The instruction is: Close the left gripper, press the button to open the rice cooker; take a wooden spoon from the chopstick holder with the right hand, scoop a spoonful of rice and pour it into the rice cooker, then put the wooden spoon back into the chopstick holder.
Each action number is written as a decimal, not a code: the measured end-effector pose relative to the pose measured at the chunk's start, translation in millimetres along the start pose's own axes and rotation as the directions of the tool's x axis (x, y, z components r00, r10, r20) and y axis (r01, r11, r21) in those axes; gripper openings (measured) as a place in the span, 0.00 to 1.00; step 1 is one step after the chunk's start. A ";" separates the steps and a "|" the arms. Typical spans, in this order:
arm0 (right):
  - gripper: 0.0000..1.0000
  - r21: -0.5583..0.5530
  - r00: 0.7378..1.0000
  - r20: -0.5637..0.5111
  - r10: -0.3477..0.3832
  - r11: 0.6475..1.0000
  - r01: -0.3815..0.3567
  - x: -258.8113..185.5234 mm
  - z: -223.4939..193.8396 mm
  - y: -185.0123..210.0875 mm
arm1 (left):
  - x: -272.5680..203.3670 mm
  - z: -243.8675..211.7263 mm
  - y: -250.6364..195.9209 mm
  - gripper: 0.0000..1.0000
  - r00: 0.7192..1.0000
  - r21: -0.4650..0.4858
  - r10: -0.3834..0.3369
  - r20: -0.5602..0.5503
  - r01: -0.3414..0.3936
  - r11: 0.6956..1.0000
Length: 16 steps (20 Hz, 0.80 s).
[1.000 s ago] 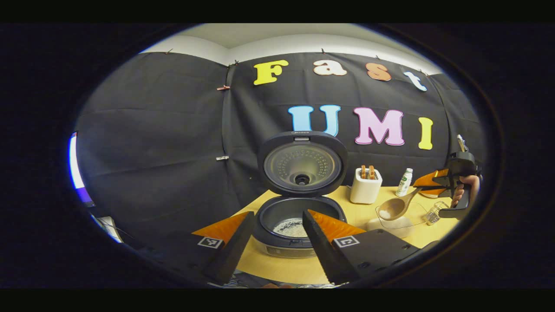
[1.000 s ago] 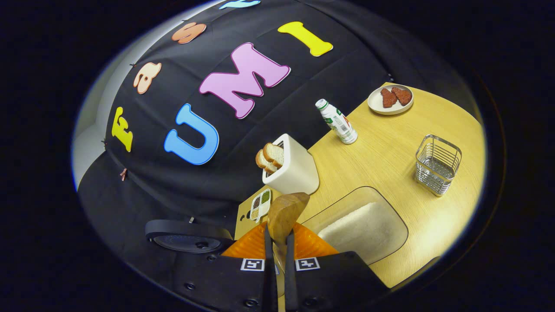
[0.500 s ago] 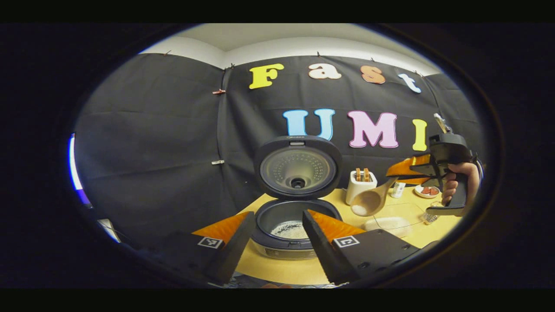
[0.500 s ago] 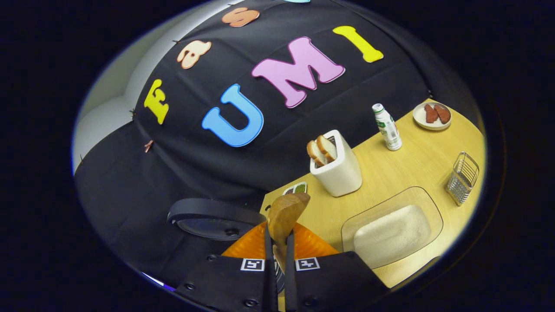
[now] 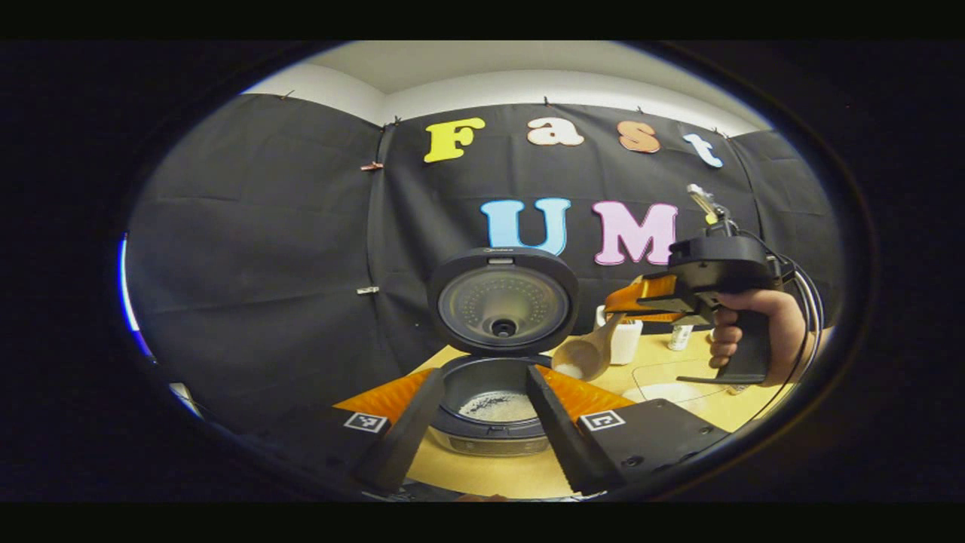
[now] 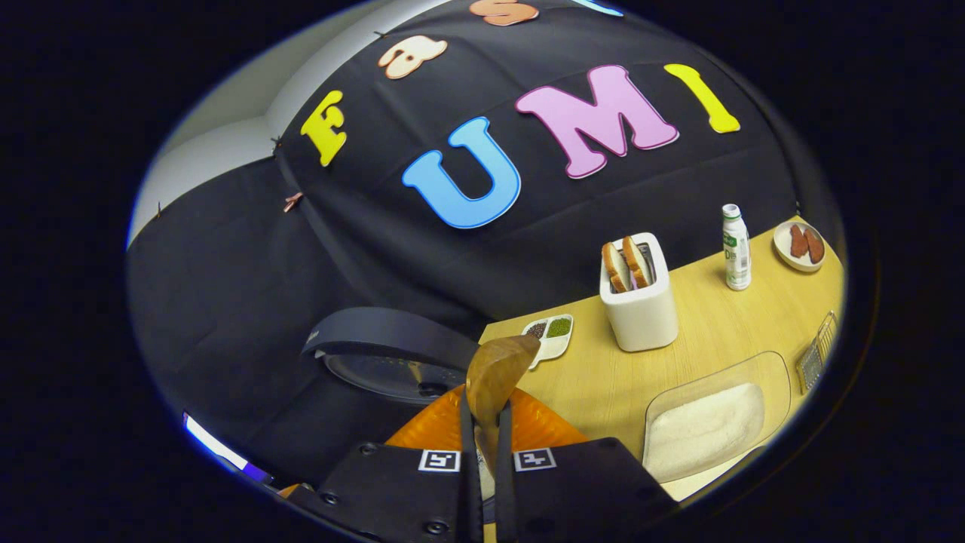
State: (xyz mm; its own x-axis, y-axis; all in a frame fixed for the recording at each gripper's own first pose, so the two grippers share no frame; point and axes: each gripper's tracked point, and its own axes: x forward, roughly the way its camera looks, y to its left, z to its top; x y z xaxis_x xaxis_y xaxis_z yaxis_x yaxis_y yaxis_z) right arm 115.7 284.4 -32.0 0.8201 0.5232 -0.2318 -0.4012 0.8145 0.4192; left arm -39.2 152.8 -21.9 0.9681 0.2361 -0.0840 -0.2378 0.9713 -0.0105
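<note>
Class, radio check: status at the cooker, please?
Right gripper shut on wooden spoon, rice aboard, beside open rice cooker. Left gripper open, idle. Nothing in the way.

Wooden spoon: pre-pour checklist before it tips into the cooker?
1. Rice cooker lid open: ok.
2. Right gripper shut on the wooden spoon: ok.
3. Rice in the spoon bowl, seen in the left gripper view: ok.
4. Spoon bowl above the pot opening: not ok, it sits beside the right rim.
5. Left gripper open, fingers either side of the pot: ok.
6. Rice already in the pot: ok.
</note>
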 end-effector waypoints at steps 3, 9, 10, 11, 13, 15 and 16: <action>0.11 -0.129 1.000 -0.010 0.018 0.991 -0.019 6.7 -9.7 14.7 | 1.0 1.3 -2.7 0.78 1.000 -0.001 -0.011 0.005 0.011 1.000; 0.11 -0.367 0.997 -0.022 0.075 0.927 -0.078 11.1 -29.8 47.3 | 0.8 0.5 -1.8 0.79 1.000 -0.006 -0.017 0.000 0.017 1.000; 0.11 -0.379 0.996 -0.033 0.083 0.921 -0.090 11.6 -34.6 51.1 | 0.6 -0.1 -2.5 0.78 1.000 -0.009 -0.016 -0.001 0.016 1.000; 0.11 -0.389 0.995 -0.046 0.090 0.916 -0.101 12.3 -39.2 53.8 | 0.5 -0.3 -2.5 0.78 1.000 -0.010 -0.015 -0.004 0.015 1.000; 0.11 -0.415 0.993 -0.063 0.101 0.902 -0.118 15.6 -43.2 58.6 | -0.6 0.6 -2.2 0.78 1.000 -0.010 -0.014 -0.004 0.014 1.000; 0.11 -0.474 0.991 -0.064 0.113 0.871 -0.130 16.3 -41.1 65.2 | -0.6 1.3 -1.8 0.78 1.000 -0.013 -0.013 0.002 0.013 1.000; 0.11 -0.507 0.991 -0.063 0.122 0.851 -0.137 16.0 -40.3 68.1 | -0.4 0.0 -2.0 0.78 1.000 -0.015 -0.013 0.001 0.013 1.000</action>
State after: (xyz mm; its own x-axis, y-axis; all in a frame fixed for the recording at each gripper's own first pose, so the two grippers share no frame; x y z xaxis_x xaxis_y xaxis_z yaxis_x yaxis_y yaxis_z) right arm 85.1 358.3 -42.5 0.7380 0.6331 -0.2334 -0.6604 0.7488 -0.0567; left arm -39.0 150.7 -21.8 0.9711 0.2239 -0.0824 -0.2267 0.9736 -0.0263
